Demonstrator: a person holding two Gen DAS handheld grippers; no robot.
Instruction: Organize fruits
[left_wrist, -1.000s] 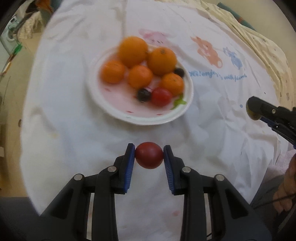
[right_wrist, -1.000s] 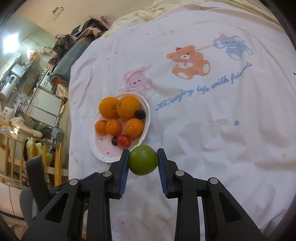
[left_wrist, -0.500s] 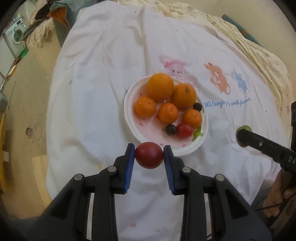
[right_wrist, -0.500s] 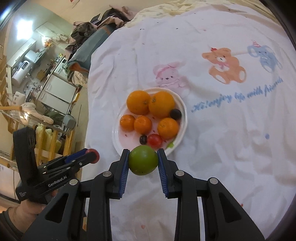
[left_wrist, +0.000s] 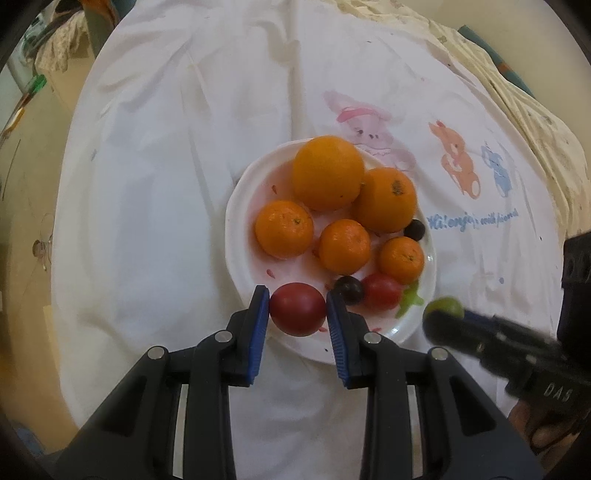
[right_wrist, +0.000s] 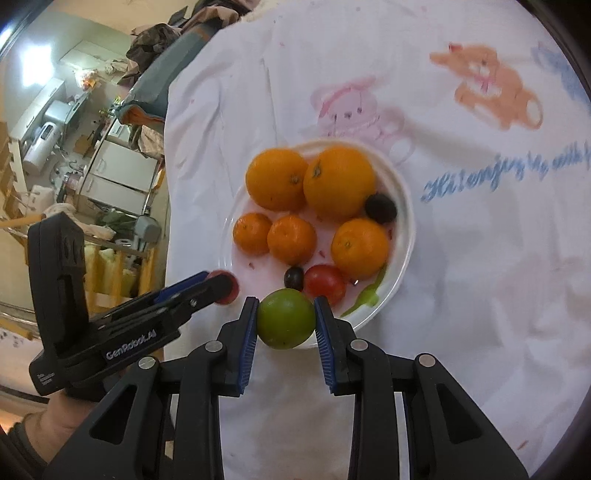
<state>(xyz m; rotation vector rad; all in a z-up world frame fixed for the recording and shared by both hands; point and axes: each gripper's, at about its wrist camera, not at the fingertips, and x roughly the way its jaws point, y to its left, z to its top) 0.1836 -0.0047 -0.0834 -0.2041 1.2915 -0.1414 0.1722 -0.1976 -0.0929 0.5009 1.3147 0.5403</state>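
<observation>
Where the white cloth (left_wrist: 155, 192) with its cartoon bears covers the table, a white plate (left_wrist: 236, 236) sits near the front edge, its floor smeared with pink juice. Piled on the plate are two big oranges (left_wrist: 328, 172) at the back, touching each other, and three smaller mandarins (left_wrist: 284, 229) in front of them. Closer to the near rim lie a small red tomato (left_wrist: 381, 291) beside a dark grape (left_wrist: 349, 288), with another dark grape (right_wrist: 381, 208) tucked at the right rim against an orange. A green smear (right_wrist: 364, 297) marks the rim by the tomato.

Over the plate's near rim, the left gripper (left_wrist: 297, 309) has its blue pads pressed tight on a red plum-like fruit (left_wrist: 297, 309). Just to its right, the right gripper (right_wrist: 285, 318) is clamped the same way on a round green fruit (right_wrist: 285, 318), also at the near rim. A hand (right_wrist: 55, 417) grips the left tool's handle.
</observation>
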